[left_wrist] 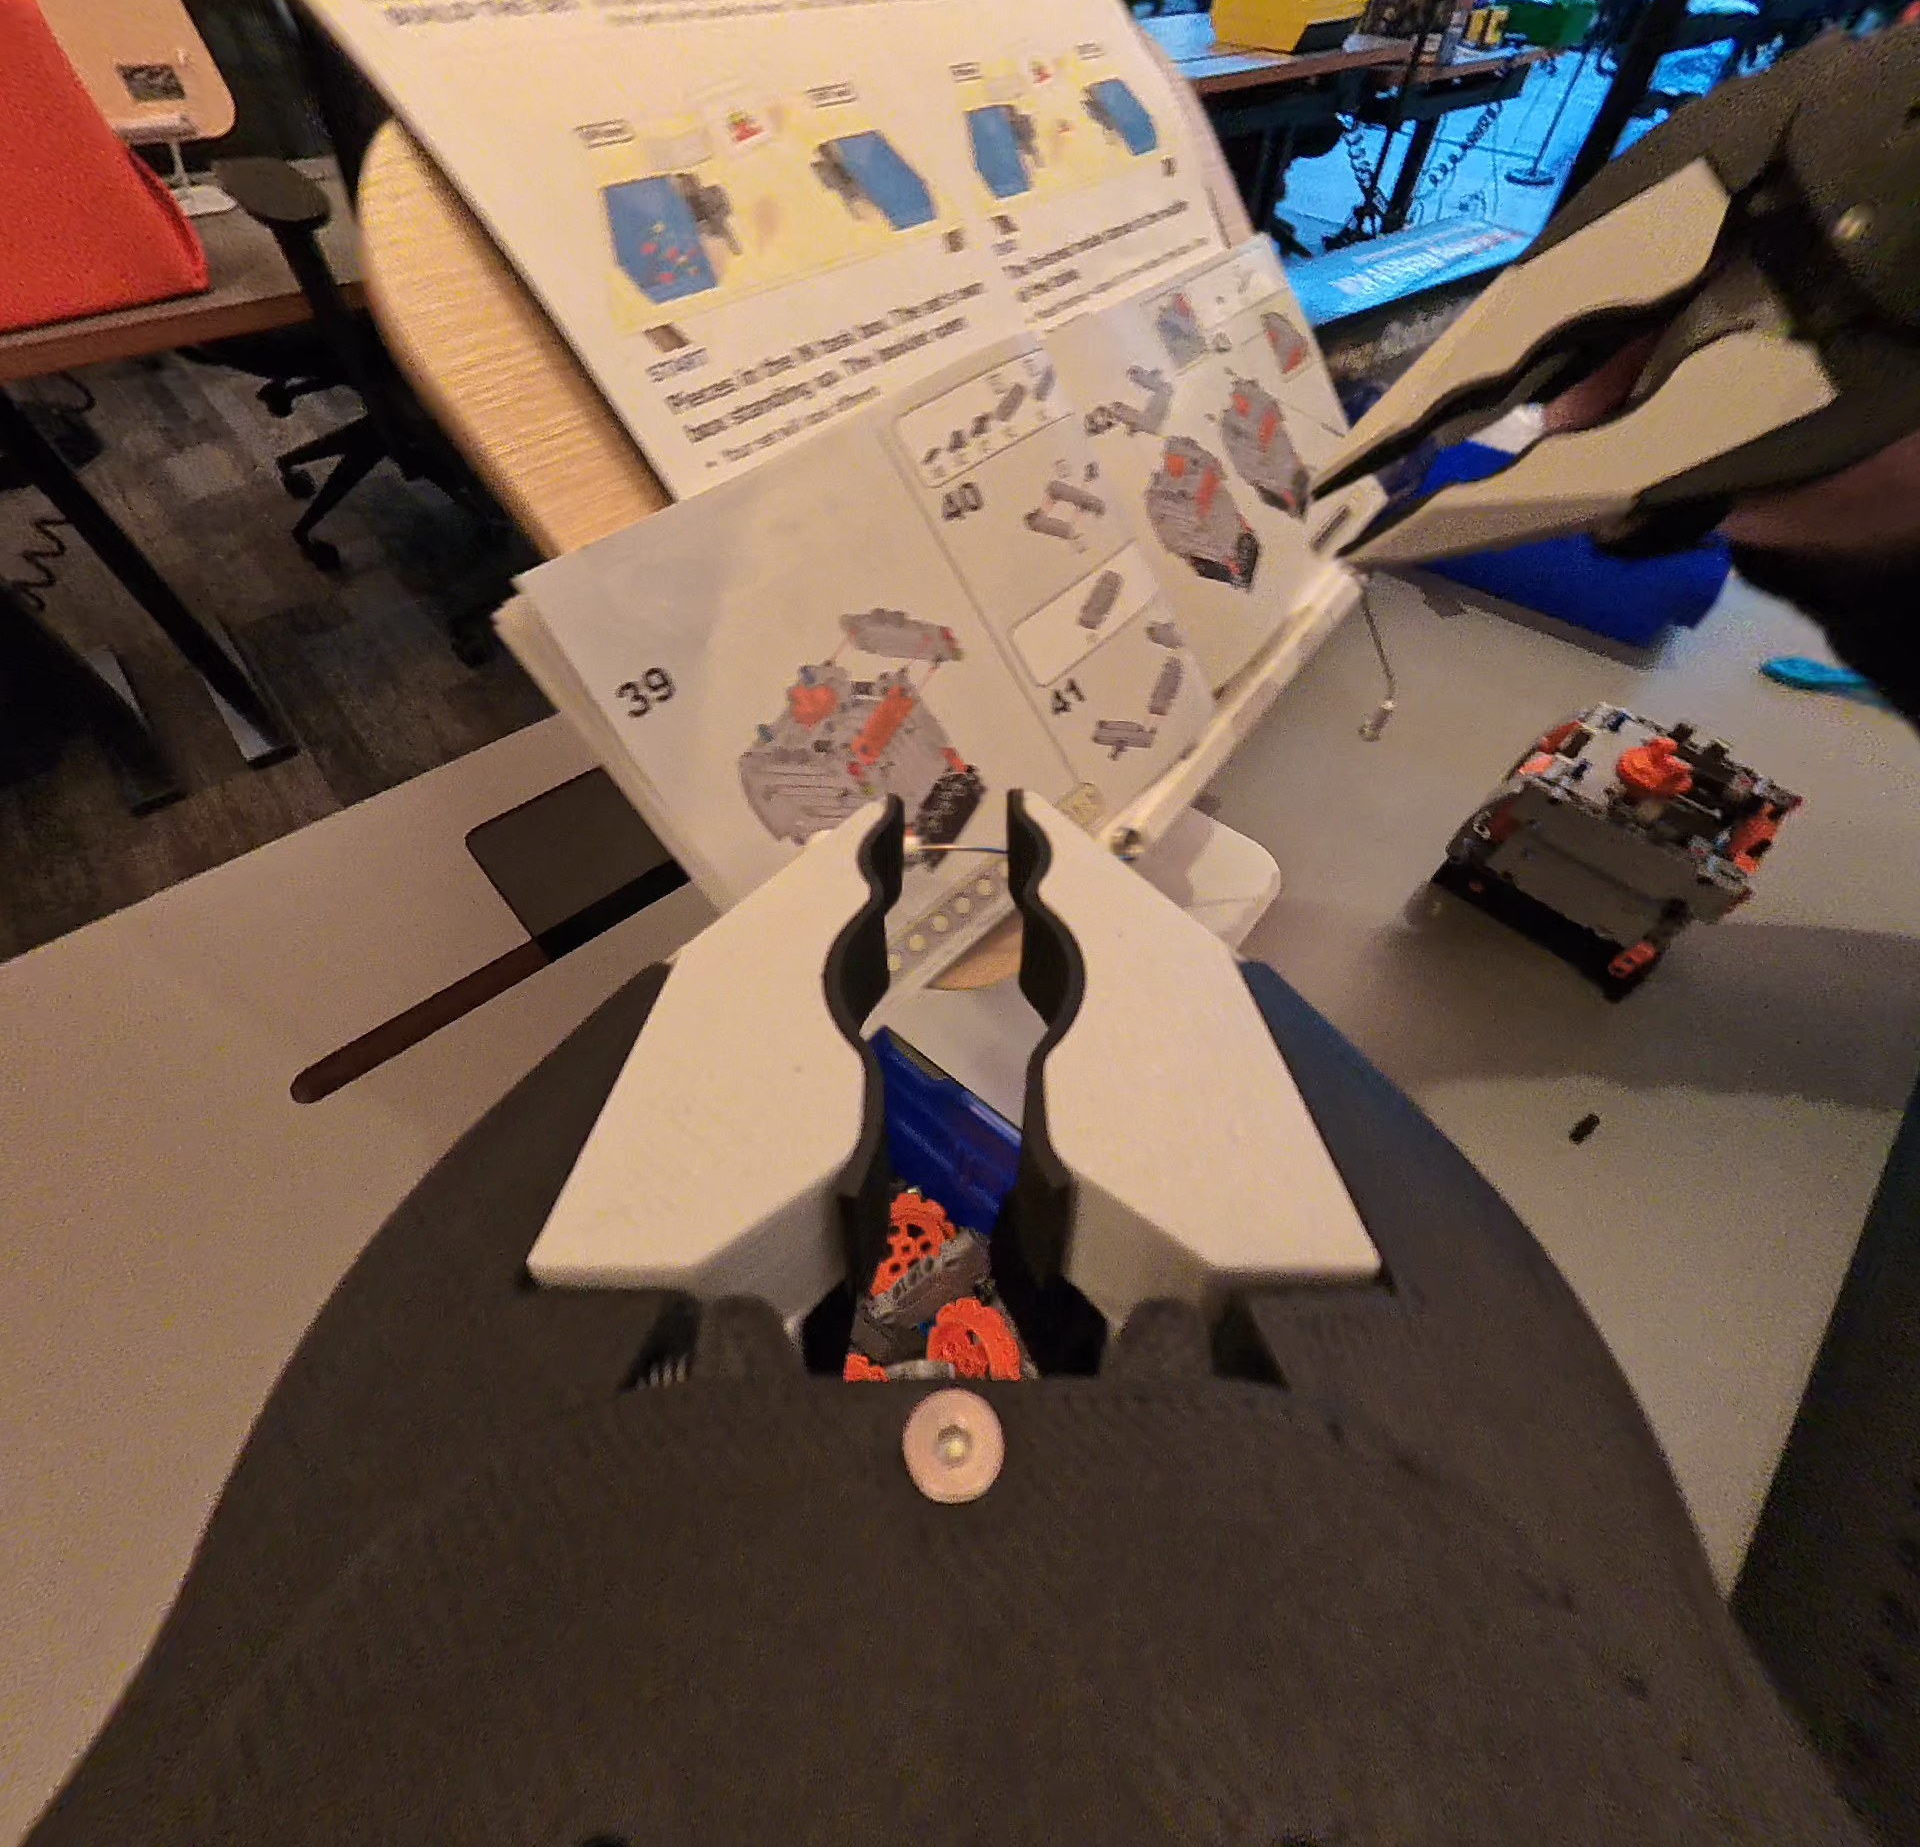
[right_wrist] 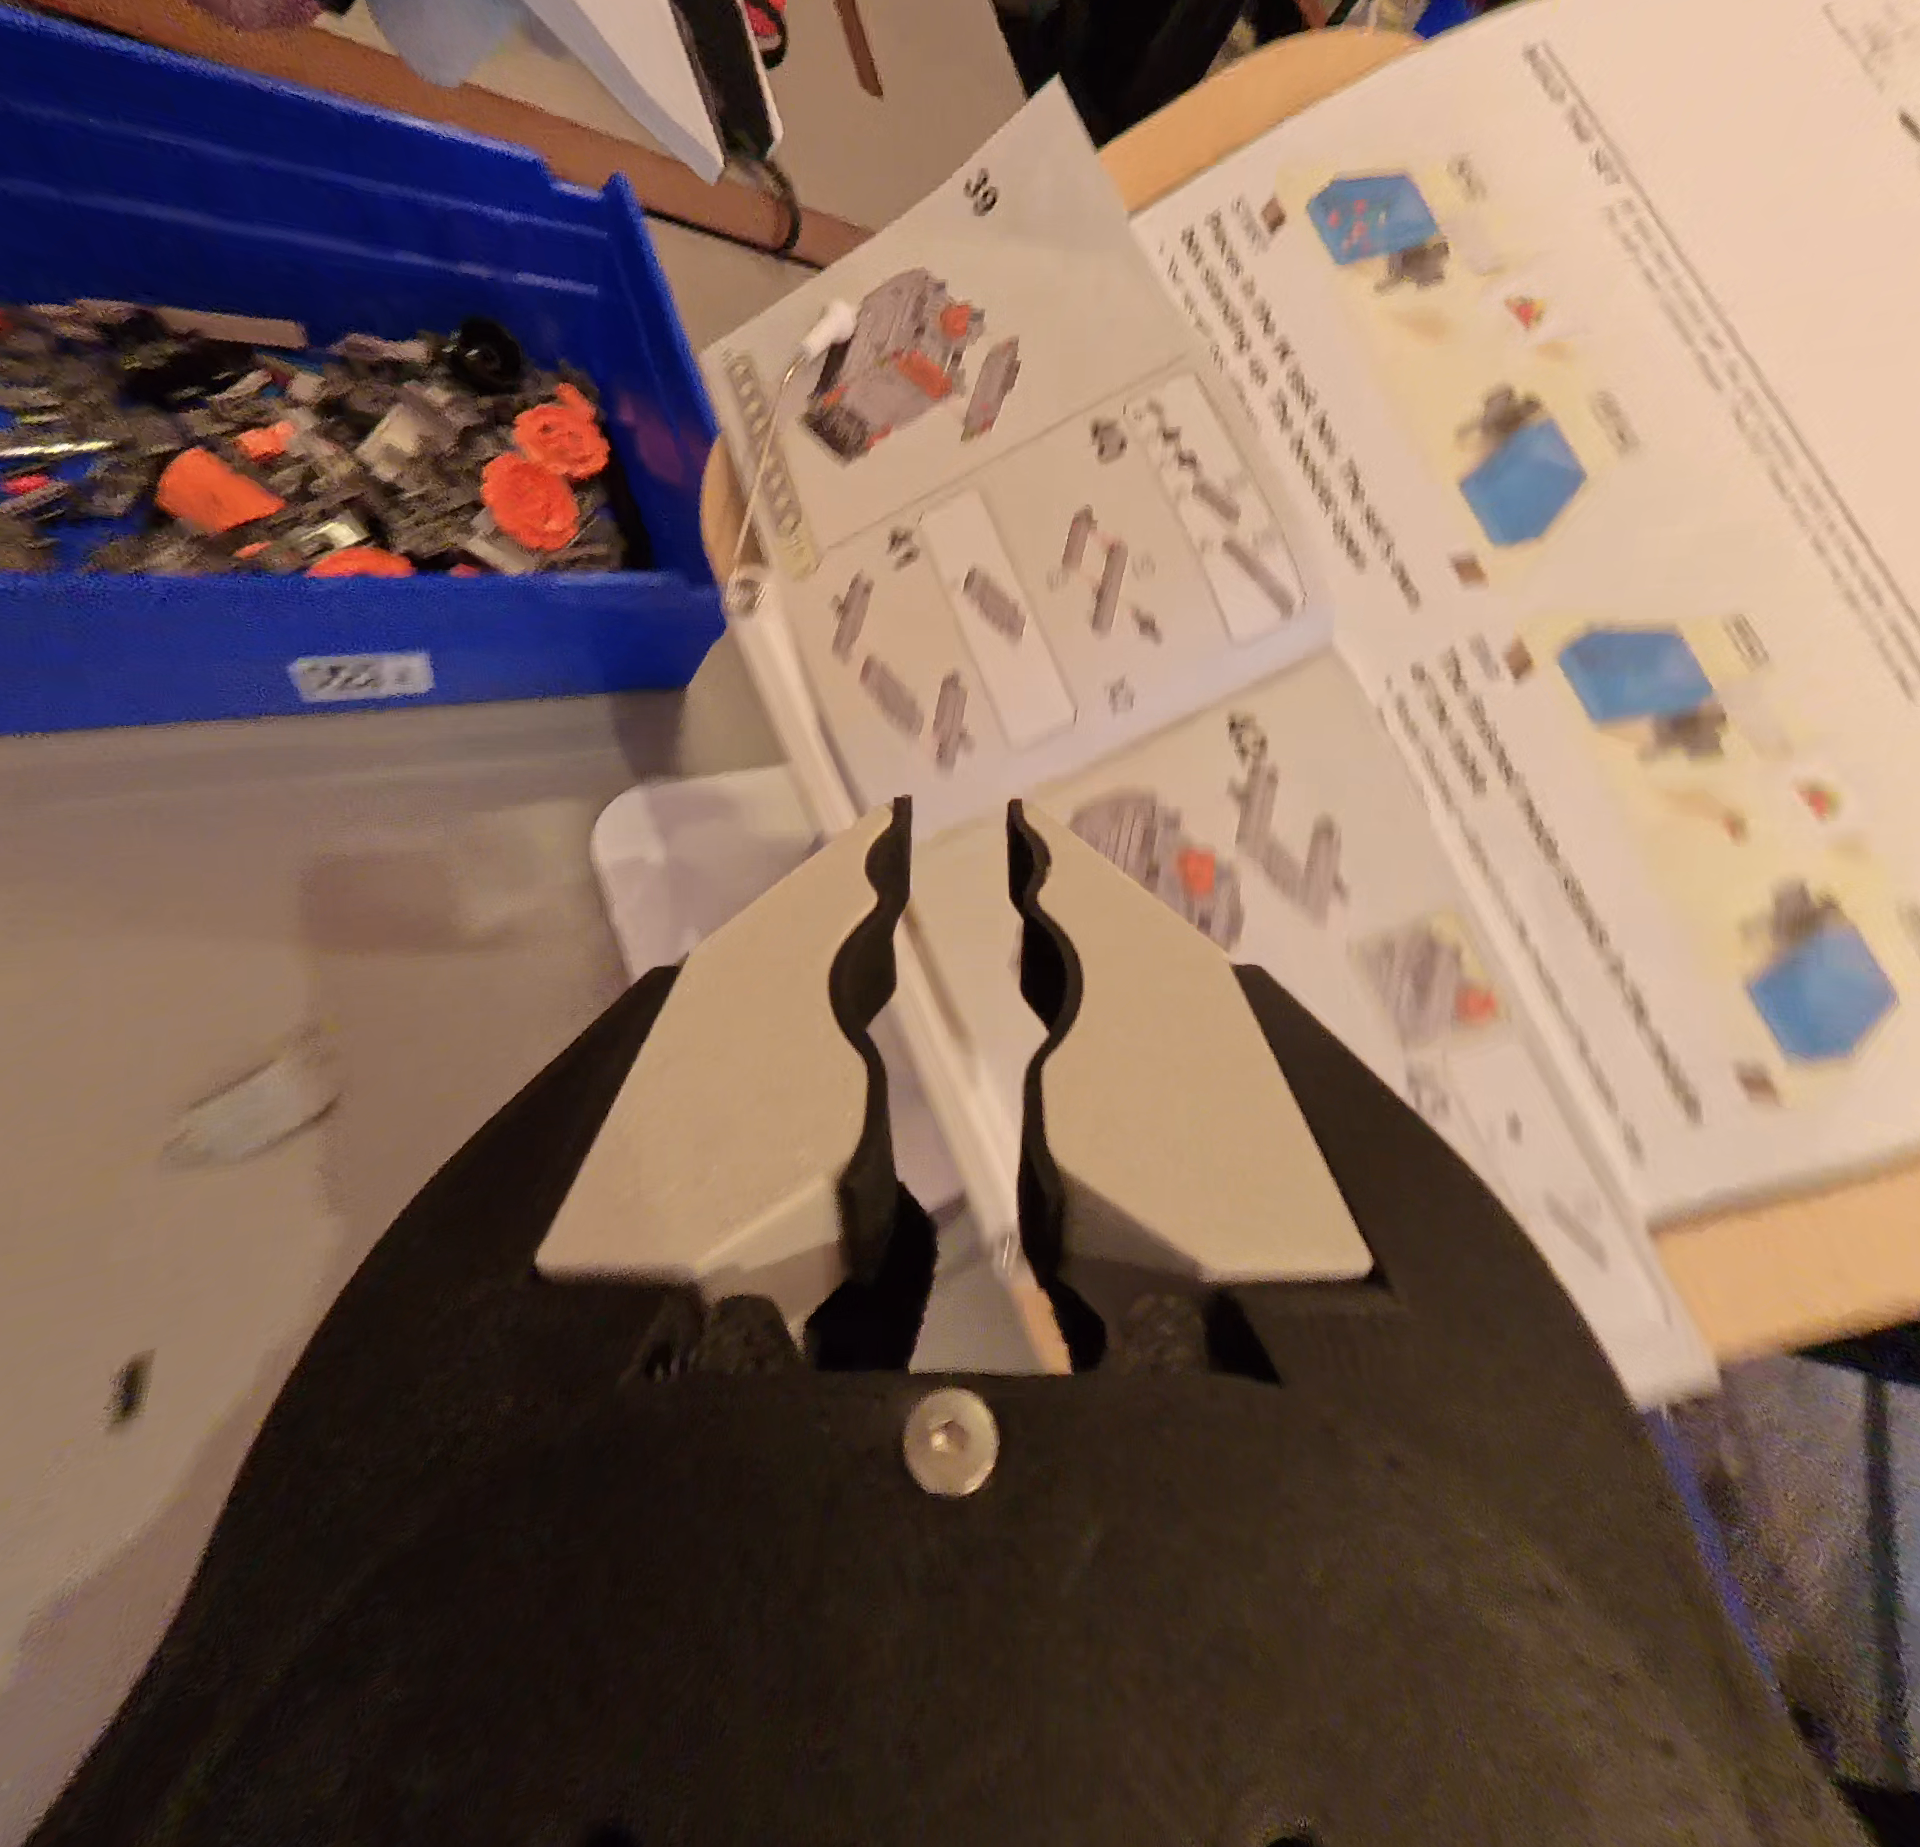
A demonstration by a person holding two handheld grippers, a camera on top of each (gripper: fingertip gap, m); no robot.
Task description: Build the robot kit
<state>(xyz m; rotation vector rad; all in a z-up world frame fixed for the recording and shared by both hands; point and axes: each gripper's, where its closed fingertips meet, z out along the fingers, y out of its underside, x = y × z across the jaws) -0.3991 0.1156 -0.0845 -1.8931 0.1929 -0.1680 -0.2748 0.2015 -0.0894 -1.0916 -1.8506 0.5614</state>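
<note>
My left gripper [left_wrist: 956, 829] is open with a narrow gap and holds nothing. It hovers over a blue bin [left_wrist: 940, 1122] of orange and grey building parts [left_wrist: 935, 1288], seen between its fingers. An open instruction booklet [left_wrist: 831, 675] leans on a white stand just ahead. My right gripper [left_wrist: 1332, 521] reaches in from the upper right, its tips at the booklet's right edge. In the right wrist view it [right_wrist: 956, 821] is open, with the booklet [right_wrist: 987, 509] and a white strip of its stand running between the jaws, unclamped. The view is blurred.
A large printed sheet [left_wrist: 779, 187] on a curved wooden board stands behind the booklet. A partly built grey and orange model [left_wrist: 1621, 841] sits on the grey table at right, a small black piece [left_wrist: 1581, 1129] near it. The blue bin [right_wrist: 364, 634] lies left of the booklet. Some 15 cm of space lies between my two pairs of fingers.
</note>
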